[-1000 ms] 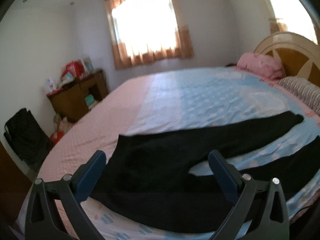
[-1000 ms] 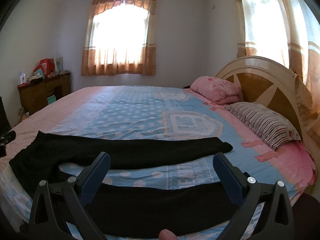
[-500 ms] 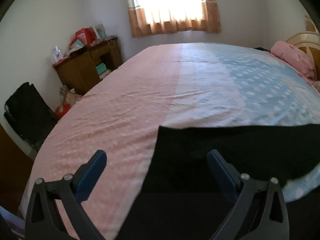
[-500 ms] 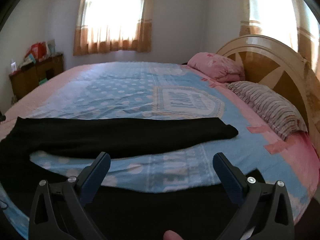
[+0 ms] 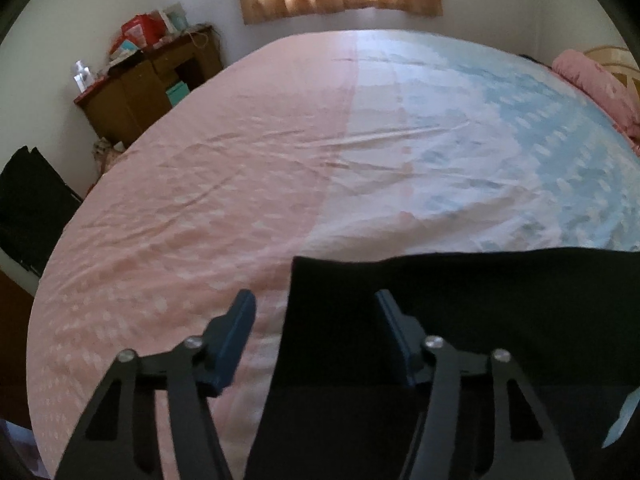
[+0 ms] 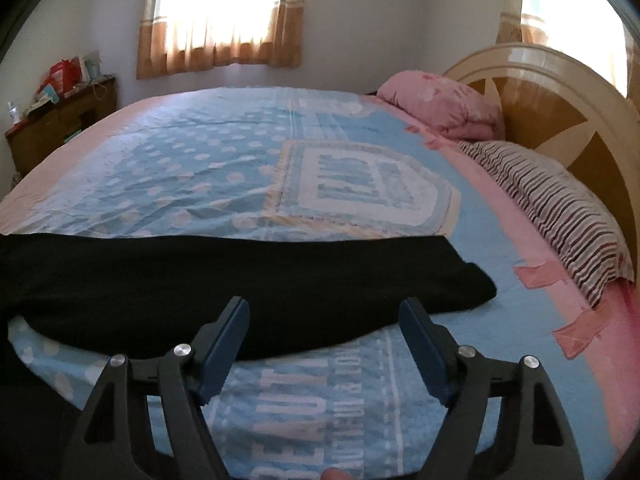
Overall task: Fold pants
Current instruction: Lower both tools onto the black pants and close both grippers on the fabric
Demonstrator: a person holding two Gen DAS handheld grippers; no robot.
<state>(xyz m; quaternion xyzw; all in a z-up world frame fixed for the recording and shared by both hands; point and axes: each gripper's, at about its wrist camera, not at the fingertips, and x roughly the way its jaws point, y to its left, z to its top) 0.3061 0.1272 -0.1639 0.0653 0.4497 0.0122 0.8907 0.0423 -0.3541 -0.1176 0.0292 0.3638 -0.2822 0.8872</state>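
Note:
Black pants (image 5: 480, 300) lie flat across the near side of the bed (image 5: 240, 180). In the left wrist view their waist corner sits just ahead of my left gripper (image 5: 316, 314). Its jaws are closing, the waist's left edge runs between them, and the pads are not pressing the cloth. In the right wrist view the far leg (image 6: 200, 276) stretches to its hem at the right. My right gripper (image 6: 324, 318) hovers over that leg's near edge. Its jaws are closing too, with cloth below the gap and nothing pinched.
A wooden cabinet (image 5: 148, 88) with clutter stands by the far left wall, and a black bag (image 5: 28, 204) sits nearer. A pink pillow (image 6: 440, 108), a striped pillow (image 6: 560, 208) and the headboard (image 6: 560, 92) are at the right. A person's fingertip (image 6: 332, 474) shows at the bottom.
Both grippers came forward and down toward the pants, and both pairs of jaws narrowed. The left view swung left onto the waist corner; the right view closed in on the far leg.

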